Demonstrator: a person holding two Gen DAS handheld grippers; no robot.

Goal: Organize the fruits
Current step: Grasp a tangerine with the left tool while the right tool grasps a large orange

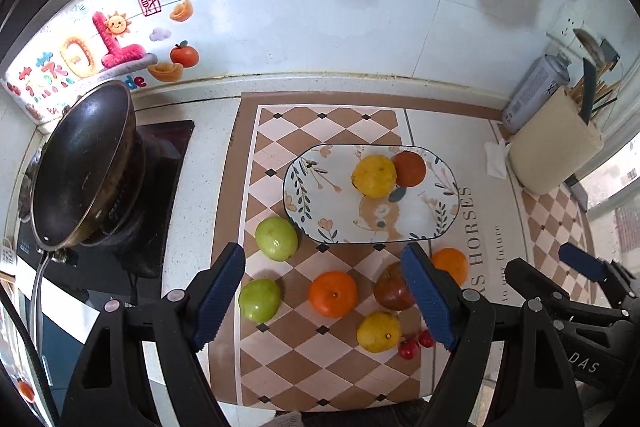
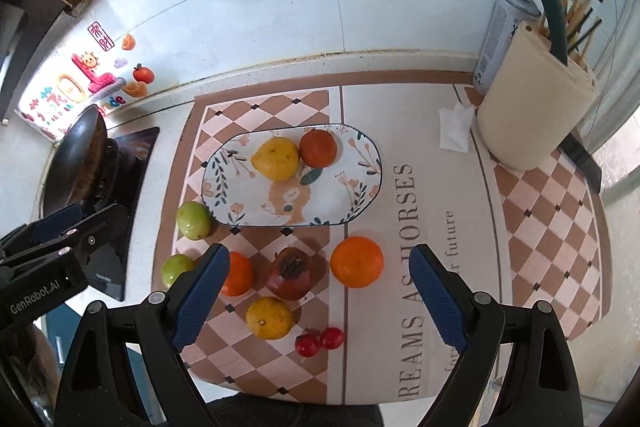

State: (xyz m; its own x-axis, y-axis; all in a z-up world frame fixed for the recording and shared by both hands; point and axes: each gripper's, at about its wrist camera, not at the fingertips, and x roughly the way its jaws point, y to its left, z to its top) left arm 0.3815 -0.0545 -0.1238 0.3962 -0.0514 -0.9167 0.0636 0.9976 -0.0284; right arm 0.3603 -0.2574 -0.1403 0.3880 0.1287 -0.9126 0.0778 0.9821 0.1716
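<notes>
Both grippers are seen above the bench, jaws wide apart and empty: left gripper [image 1: 324,295], right gripper [image 2: 320,301]. On the plate [image 2: 240,195] a lemon [image 2: 276,159] and a persimmon [image 2: 318,148] are found touching. On the mat [image 2: 420,131] before the plate, two green fruits, two oranges, another lemon, another persimmon and two cherries [image 2: 319,341] are noted.
</notes>
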